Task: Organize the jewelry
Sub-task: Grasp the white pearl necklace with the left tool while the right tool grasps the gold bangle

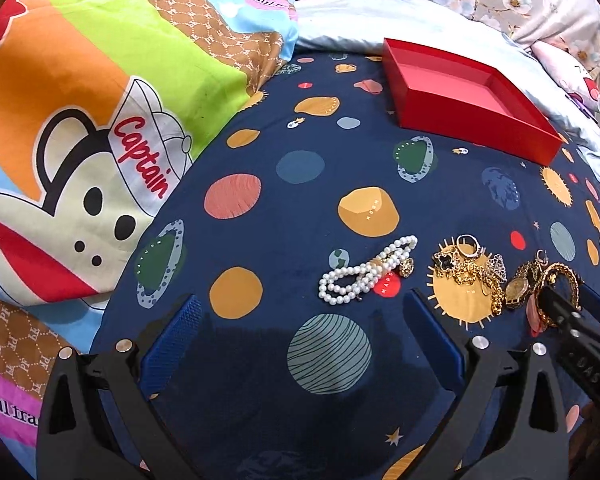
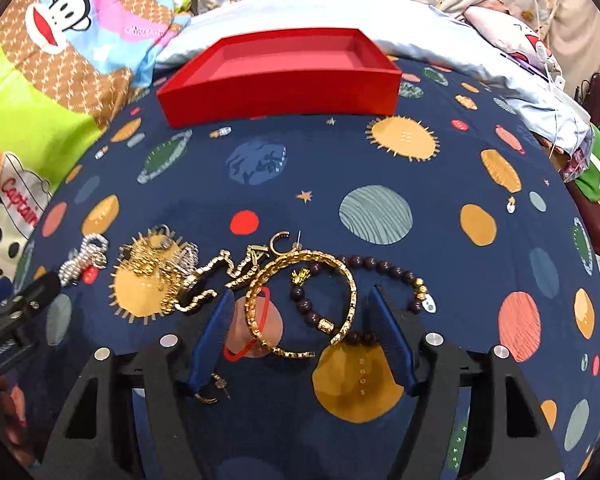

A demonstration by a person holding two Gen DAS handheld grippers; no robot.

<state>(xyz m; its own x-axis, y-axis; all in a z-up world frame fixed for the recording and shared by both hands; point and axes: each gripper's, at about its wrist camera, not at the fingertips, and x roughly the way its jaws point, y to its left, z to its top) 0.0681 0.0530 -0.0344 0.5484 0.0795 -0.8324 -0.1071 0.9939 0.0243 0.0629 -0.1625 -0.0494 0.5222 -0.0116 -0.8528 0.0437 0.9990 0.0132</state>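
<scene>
Gold bangle [image 2: 302, 306] lies near, on the bedspread [image 2: 440, 184], between my right gripper [image 2: 302, 320] jaws, parted, not pinching. Left gripper [image 1: 300, 320] open, empty. Bangle looks stiff, light, slippery: I'd take its rim crosswise. Red tray [image 2: 276, 96] sits far.

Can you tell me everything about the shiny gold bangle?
The gold bangle is an open ring of bumpy, metal-looking links with a gap at its lower edge. It lies flat on the dark blue planet blanket, overlapping a dark bead bracelet. It sits between the right gripper's blue jaws, which do not seem to press it yet. The red box is farther back.
</scene>
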